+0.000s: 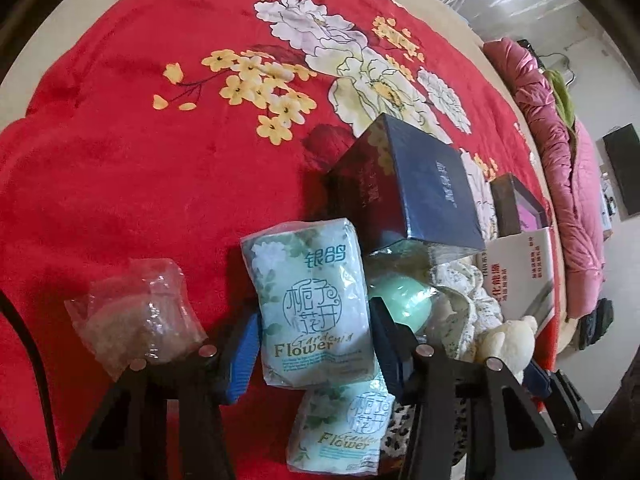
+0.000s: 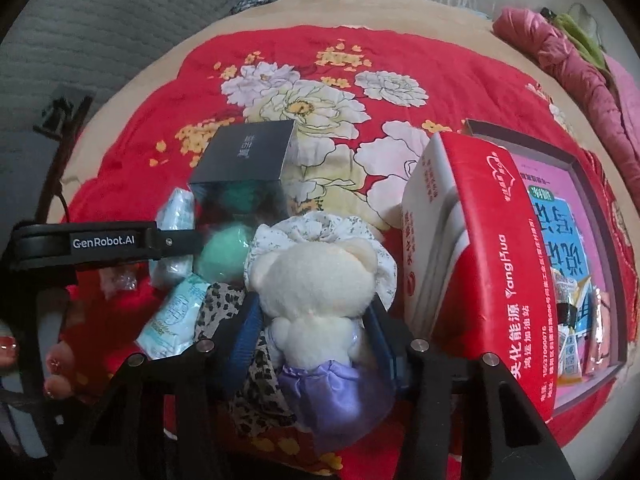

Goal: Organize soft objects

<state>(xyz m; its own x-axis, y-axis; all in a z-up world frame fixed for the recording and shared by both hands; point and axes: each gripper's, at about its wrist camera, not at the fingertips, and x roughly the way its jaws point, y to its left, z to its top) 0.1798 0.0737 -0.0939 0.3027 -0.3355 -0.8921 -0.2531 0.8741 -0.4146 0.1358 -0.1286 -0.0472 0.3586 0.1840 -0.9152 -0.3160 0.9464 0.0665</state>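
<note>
Across the bed lies a red floral blanket [image 1: 132, 168], and the soft things crowd its near edge. From the left wrist view, the left gripper [image 1: 316, 336] has its blue-padded fingers set on either side of a pale green tissue pack [image 1: 312, 304] printed "Flower"; the pads sit against or just beside its edges, so the gripper looks clamped on it. A second tissue pack [image 1: 340, 428] lies partly under the first, its lower end cut off by the gripper frame. To the left rests a crumpled clear plastic bag [image 1: 136, 320], its contents too blurred to name. A dark box [image 1: 412, 184] leans over a mint-green ball [image 1: 404, 300], hiding its upper part.

From the right wrist view, the right gripper [image 2: 316, 336] is clamped on a cream plush bear [image 2: 320, 292] in a purple satin skirt, seen from behind, face hidden. Leopard-print cloth [image 2: 248, 368] lies beneath it, mostly covered. Just right stands a red-and-white carton [image 2: 480, 256], which blocks part of a shallow tray [image 2: 596, 216] holding small packets.
</note>
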